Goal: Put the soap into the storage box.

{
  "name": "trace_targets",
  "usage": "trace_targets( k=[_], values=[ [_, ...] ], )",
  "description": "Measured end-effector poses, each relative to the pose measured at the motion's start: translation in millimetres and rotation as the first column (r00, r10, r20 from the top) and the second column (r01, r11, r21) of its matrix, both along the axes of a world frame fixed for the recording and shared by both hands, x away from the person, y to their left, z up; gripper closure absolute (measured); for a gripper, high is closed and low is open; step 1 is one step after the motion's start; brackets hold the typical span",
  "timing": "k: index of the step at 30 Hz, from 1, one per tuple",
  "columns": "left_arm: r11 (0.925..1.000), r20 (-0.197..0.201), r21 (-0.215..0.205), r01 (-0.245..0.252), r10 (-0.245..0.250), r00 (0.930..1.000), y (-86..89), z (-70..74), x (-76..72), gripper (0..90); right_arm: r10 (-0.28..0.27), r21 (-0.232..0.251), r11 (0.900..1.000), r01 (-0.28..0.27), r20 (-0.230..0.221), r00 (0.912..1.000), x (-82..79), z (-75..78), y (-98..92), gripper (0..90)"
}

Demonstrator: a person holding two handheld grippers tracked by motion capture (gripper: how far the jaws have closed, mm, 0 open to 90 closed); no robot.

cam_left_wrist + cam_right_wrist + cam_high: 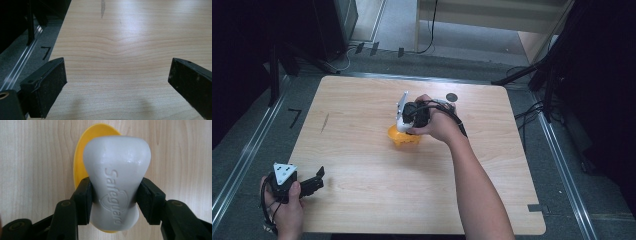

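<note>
The surface (30, 170) is pale wood with fine grain and a soft sheen. The soap bar (116, 182) looks smooth and waxy, grey-white, with embossed lettering, over a glossy yellow plastic dish (81, 162). The right claw (115, 200) has matt black pads (85, 200), slightly rough.

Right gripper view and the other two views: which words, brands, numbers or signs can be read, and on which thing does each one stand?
"Safeguard": embossed along the grey soap bar, held between the right gripper jaws over the yellow soap dish.
I find no other readable text in the high view or the left gripper view.
</note>
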State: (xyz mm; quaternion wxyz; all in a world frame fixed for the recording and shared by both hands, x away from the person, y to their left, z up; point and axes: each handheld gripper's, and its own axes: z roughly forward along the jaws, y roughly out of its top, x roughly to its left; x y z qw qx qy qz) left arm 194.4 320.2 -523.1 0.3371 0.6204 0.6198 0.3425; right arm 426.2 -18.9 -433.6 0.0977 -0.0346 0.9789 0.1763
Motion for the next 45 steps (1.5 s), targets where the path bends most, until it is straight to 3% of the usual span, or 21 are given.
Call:
trace_targets(
  k=[14,31,36,40,45],
  values=[
    [1.0000,0.001,-0.008,-0.001,0.001,1.0000,0.9,-0.2,0.2,2.1,0.048,-0.026,0.998,-0.049,-0.024,0.9985,5.9,-11.2,11.4,51.2],
    [1.0000,0.001,-0.007,-0.003,0.003,1.0000,0.8,-0.2,0.3,2.1,0.055,-0.074,0.996,-0.057,-0.023,0.9982,8.3,-22.5,14.4,50.9],
    [1.0000,0.002,-0.007,-0.003,0.003,1.0000,0.8,-0.3,0.3,2.2,0.035,-0.034,0.999,-0.037,-0.036,0.9987,9.7,-21.5,12.4,46.1],
    [0.9999,0.004,-0.011,-0.004,0.004,1.0000,1.0,-0.2,0.3,2.1,0.015,0.033,0.999,-0.014,-0.021,0.9997,13.0,-11.6,7.3,45.9],
    [0.9999,0.003,-0.011,-0.003,0.003,1.0000,1.0,-0.2,0.3,2.2,0.000,0.042,0.999,0.001,-0.031,0.9995,12.6,-8.6,2.8,46.0]
  ],
)
